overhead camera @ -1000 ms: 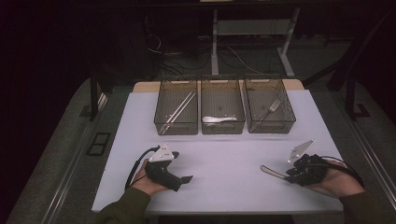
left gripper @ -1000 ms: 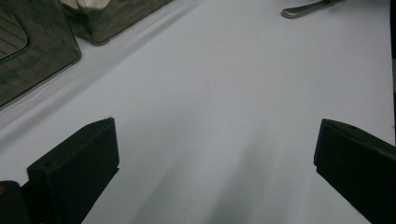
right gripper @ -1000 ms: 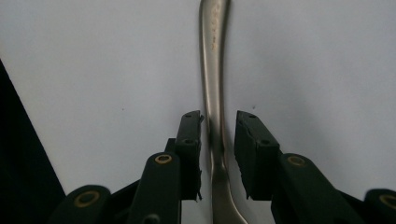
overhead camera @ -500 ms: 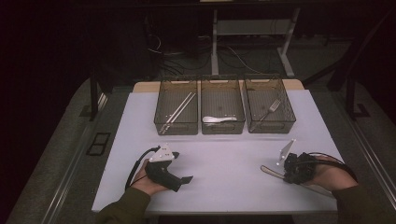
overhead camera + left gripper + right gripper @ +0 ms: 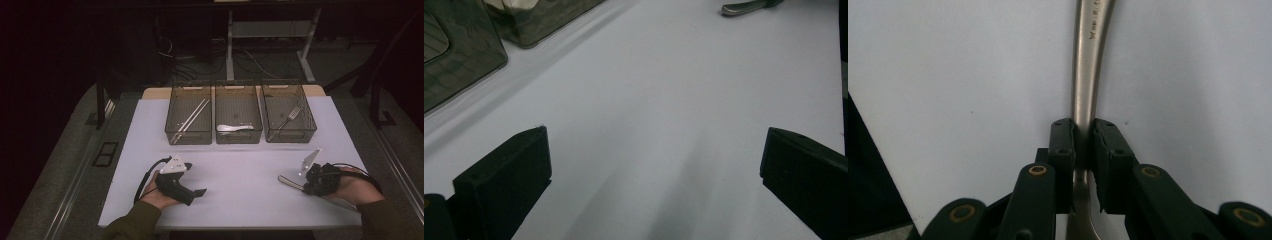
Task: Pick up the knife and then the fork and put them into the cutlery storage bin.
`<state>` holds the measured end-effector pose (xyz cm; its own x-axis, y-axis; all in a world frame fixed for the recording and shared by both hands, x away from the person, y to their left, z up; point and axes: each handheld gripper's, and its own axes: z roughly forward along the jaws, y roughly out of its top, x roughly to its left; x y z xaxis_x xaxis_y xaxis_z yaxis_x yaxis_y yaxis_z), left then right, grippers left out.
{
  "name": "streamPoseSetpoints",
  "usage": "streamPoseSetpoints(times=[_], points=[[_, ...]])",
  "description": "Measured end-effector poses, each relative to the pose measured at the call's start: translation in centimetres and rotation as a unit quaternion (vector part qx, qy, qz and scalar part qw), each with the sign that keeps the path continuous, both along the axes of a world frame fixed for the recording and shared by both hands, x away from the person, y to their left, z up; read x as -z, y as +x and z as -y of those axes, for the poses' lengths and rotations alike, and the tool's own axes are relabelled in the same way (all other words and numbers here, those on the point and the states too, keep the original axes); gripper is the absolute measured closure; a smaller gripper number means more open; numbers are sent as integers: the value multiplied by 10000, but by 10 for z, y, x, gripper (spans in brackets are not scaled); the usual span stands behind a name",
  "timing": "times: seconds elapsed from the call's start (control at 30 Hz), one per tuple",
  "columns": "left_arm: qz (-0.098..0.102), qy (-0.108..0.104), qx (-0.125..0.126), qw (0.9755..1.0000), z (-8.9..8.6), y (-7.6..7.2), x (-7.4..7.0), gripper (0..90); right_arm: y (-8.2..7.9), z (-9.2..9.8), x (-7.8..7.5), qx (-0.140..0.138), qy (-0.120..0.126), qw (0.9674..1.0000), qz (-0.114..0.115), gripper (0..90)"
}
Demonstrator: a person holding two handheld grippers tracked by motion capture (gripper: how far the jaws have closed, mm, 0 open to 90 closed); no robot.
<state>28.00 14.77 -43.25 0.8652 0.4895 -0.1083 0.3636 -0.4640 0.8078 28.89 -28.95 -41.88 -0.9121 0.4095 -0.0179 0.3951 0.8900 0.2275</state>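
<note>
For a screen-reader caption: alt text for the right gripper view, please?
The right gripper has its two black jaws closed on the handle of a metal utensil, which runs straight up the frame. Beneath them lies a white table.

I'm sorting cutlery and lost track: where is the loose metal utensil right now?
In the high view the metal utensil lies on the white table at the near right, clamped in the right gripper, well in front of the fork bin.
</note>
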Motion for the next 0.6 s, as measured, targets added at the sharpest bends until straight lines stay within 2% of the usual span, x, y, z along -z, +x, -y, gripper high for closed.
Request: streamPoseSetpoints(times=[0.17,0.3,0.37,0.5,0.6], points=[[6,4,6,10000,-1,0,0,0,4,3,-5,90,250,9994,222,792],[0,-2,10,10000,0,0,0,0,5,6,-12,206,544,9974,435,792],[3,-9,14,10000,0,0,0,0,4,8,-15,323,732,9957,470,793],[19,-1,58,10000,-1,0,-1,0,5,15,-23,481,1112,9906,640,792],[16,-43,83,10000,-2,0,-1,0,5,21,-30,634,1472,9845,719,792]])
